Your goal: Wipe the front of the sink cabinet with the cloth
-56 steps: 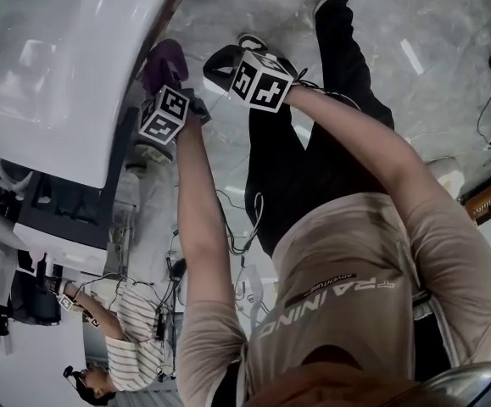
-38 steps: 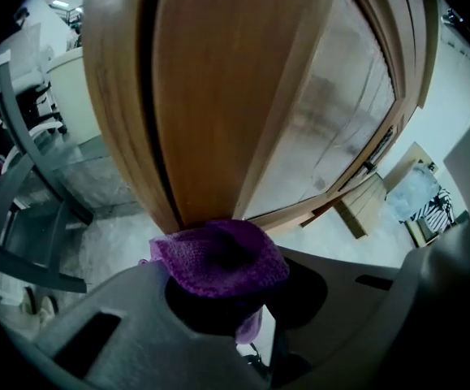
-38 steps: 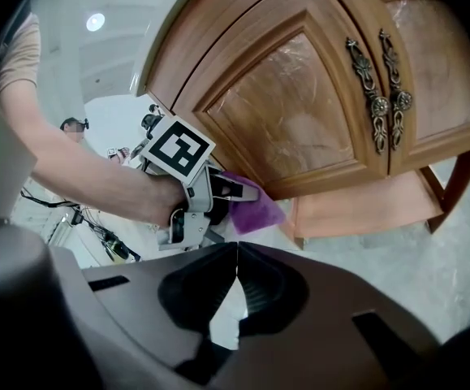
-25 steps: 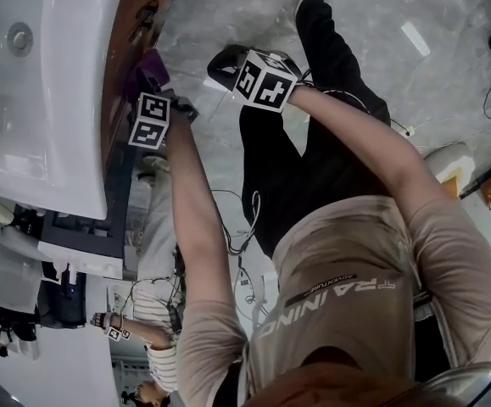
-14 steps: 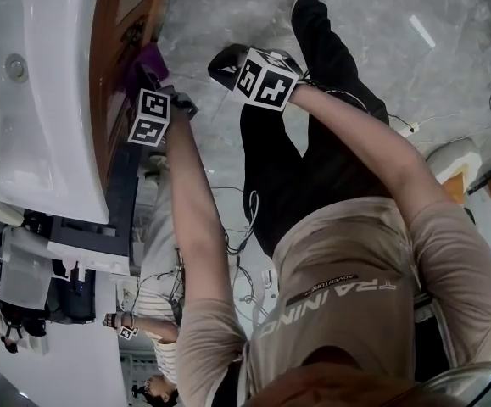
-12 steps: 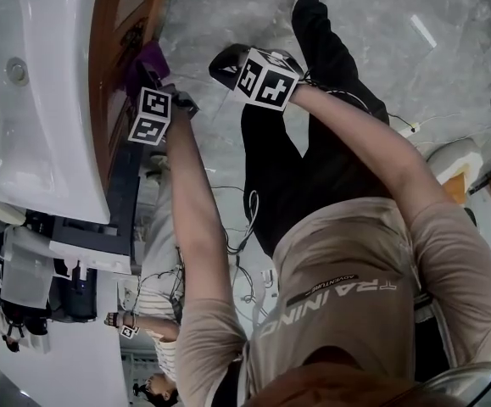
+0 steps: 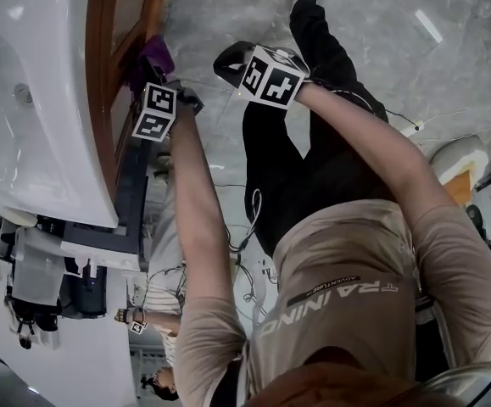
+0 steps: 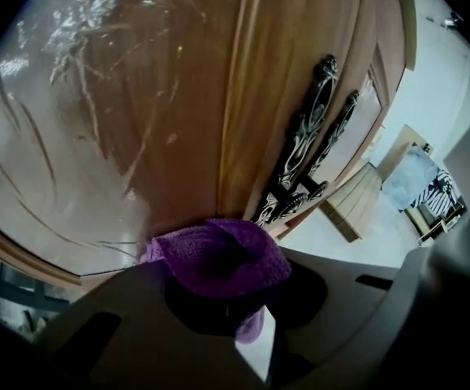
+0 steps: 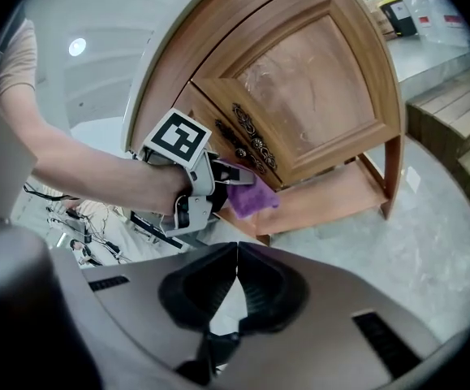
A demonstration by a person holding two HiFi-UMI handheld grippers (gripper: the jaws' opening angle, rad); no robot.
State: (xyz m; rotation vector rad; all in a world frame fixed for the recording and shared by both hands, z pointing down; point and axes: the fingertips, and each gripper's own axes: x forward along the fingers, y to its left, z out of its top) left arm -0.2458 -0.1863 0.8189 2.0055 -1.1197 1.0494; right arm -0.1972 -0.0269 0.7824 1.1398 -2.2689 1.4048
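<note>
Floor: glossy grey marbled tiles [image 7: 228, 7].
Cables: white leads [image 7: 247, 227] trailing across the tiles.
Steps: pale wooden boards [image 9: 454, 128].
Light: round lamp [image 9: 77, 46], glowing white.

Grey marbled floor [image 7: 381, 7], tangled cables [image 7: 250, 219], wooden steps [image 9: 454, 108], perhaps a striped-shirted bystander [image 7: 156, 291].

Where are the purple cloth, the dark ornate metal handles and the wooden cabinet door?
purple cloth [image 8: 218, 254]: left gripper view, bunched middle held between the jaws.
dark ornate metal handles [image 8: 306, 140]: left gripper view, mid-length of the left-hand handle.
wooden cabinet door [image 9: 316, 80]: right gripper view, centre of its raised panel.
</note>
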